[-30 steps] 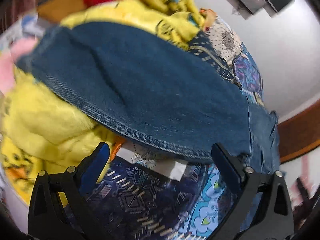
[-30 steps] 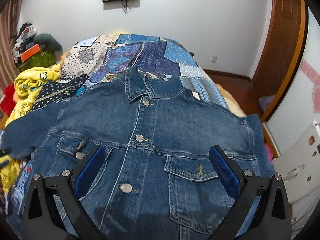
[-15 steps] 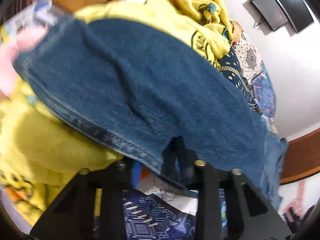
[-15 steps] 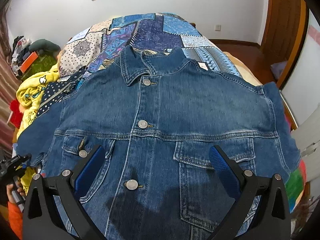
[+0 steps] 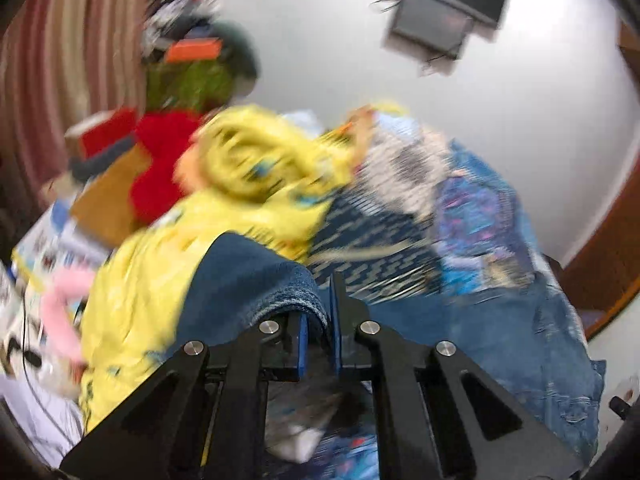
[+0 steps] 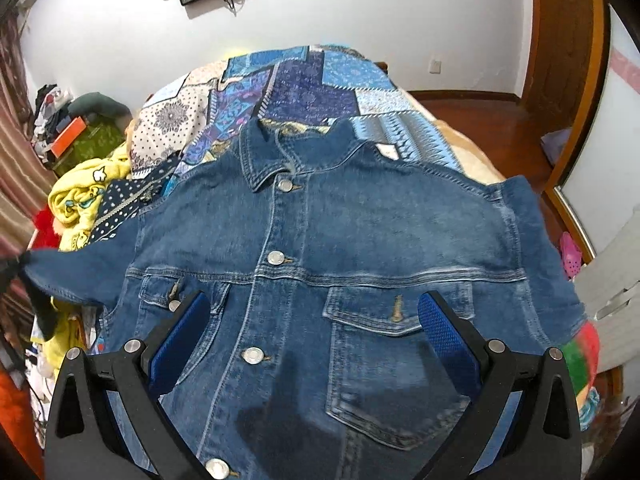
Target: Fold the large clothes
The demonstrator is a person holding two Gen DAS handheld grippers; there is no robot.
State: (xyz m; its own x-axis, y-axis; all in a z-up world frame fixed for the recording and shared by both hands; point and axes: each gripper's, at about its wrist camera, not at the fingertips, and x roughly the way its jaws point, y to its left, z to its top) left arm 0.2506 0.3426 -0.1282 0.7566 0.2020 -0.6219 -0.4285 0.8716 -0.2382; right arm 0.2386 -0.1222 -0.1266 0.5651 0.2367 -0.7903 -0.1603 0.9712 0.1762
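A blue denim jacket [image 6: 360, 240] lies front-up, buttoned, on a patchwork bedspread [image 6: 312, 80]. My right gripper [image 6: 316, 320] is open and empty, hovering above the jacket's lower front between the two chest pockets. My left gripper [image 5: 319, 320] is shut on the jacket's left sleeve [image 5: 248, 280] and holds it lifted off the bed; that sleeve end shows at the left edge of the right wrist view [image 6: 44, 268]. The left wrist view is blurred by motion.
A yellow printed garment [image 5: 248, 188] and a red one [image 5: 160, 160] are heaped left of the jacket. A cluttered pile with an orange box [image 6: 68, 136] stands by the striped curtain. Wooden floor and door lie to the right [image 6: 560, 80].
My left gripper closed on the sleeve hem and lifted it up, swinging its view toward the wall. My right gripper rose slightly over the jacket, staying open.
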